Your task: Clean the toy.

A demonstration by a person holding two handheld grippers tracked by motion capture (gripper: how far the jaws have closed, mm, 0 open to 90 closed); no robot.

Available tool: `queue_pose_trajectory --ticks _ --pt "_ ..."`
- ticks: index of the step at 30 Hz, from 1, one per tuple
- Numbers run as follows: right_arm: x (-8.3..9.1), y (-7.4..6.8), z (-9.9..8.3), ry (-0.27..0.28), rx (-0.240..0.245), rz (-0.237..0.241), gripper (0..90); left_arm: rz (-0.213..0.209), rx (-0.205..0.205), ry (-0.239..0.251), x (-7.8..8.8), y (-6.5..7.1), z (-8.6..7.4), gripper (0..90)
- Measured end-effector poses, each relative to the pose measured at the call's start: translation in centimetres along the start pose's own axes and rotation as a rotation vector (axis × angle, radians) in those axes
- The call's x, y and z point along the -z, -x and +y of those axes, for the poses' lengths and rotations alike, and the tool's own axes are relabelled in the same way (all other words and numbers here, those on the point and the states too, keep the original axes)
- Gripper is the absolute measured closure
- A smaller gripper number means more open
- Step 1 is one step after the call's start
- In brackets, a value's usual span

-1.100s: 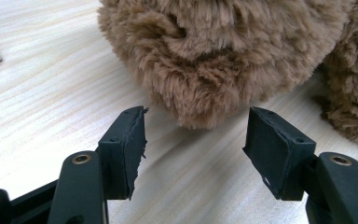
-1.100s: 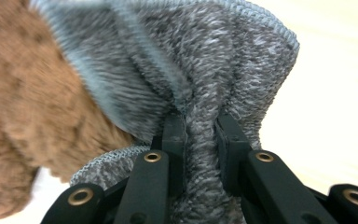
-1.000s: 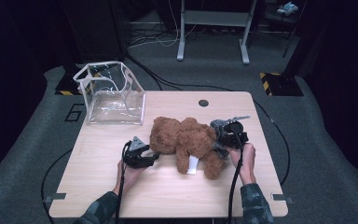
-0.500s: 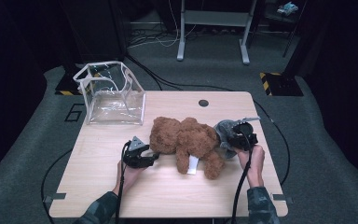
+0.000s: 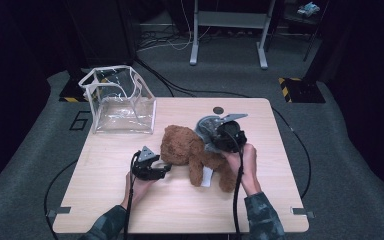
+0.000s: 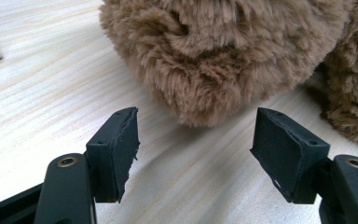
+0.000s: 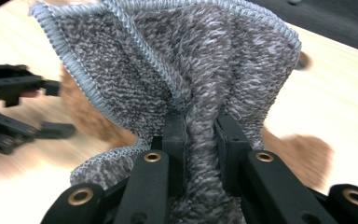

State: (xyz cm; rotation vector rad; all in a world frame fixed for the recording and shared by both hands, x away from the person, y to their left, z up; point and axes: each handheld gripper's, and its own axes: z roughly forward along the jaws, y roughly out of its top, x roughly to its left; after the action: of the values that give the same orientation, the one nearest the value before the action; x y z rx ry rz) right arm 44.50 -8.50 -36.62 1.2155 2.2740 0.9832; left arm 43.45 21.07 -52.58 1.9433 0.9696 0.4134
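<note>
We looked down on a pale wooden table (image 5: 130,210) standing on dark grey carpet. A brown teddy bear (image 5: 192,150) lay near the middle of the table, its head toward the left edge and its legs pointing toward the near edge, with a small white tag beside them.

A person's forearms came in from the near edge. The right gripper (image 7: 200,126) was pinched tight on a fold of grey knitted cloth (image 7: 177,60), and the cloth bunched between its two black jaws and fanned out above them, showing a stitched light-blue hem. From above, that cloth (image 5: 207,131) was held up over the bear's right side, toward the far right part of the table.

The left gripper (image 6: 196,140) rested low over the wood just left of the bear, toward the near left of the table. Its jaws had just been opening and stood well apart, with bare wood between them; the bear's furry head (image 6: 223,56) sat just beyond the pads, not touched by them.

A clear plastic box (image 5: 120,100) with white edges stood at the far left corner, well apart from the bear.
</note>
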Motion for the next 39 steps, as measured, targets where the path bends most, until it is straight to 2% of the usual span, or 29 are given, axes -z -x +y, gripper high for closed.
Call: queue_pose_trajectory --ticks 3,10,15,18,32,37,39 --pt "-1.4 -1.3 0.8 0.004 0.015 0.048 77.0 -0.001 -0.004 -0.005 0.0 0.0 0.0 30.4" --pt "-4.6 -3.6 1.9 0.008 0.033 0.12 76.7 -0.002 -0.01 -0.015 0.0 0.0 0.0 30.1" --pt "-6.3 -4.5 1.5 -0.012 0.06 0.132 76.8 -0.014 -0.01 -0.022 0.1 -0.1 0.1 30.2" --pt "-6.8 -4.9 1.0 -0.024 0.06 0.143 76.8 -0.016 -0.008 -0.022 0.1 0.0 0.1 30.2" --pt "-6.7 -6.5 -1.1 -0.056 0.057 0.201 76.9 -0.015 -0.004 -0.018 0.0 0.0 0.1 30.7" --pt "-7.9 -6.9 -2.8 -0.088 0.055 0.237 77.0 -0.012 -0.008 -0.011 0.0 0.0 0.0 30.4" --pt "-8.4 -7.2 -3.2 -0.105 0.041 0.24 77.0 -0.017 -0.011 -0.018 0.0 0.0 0.1 30.3"
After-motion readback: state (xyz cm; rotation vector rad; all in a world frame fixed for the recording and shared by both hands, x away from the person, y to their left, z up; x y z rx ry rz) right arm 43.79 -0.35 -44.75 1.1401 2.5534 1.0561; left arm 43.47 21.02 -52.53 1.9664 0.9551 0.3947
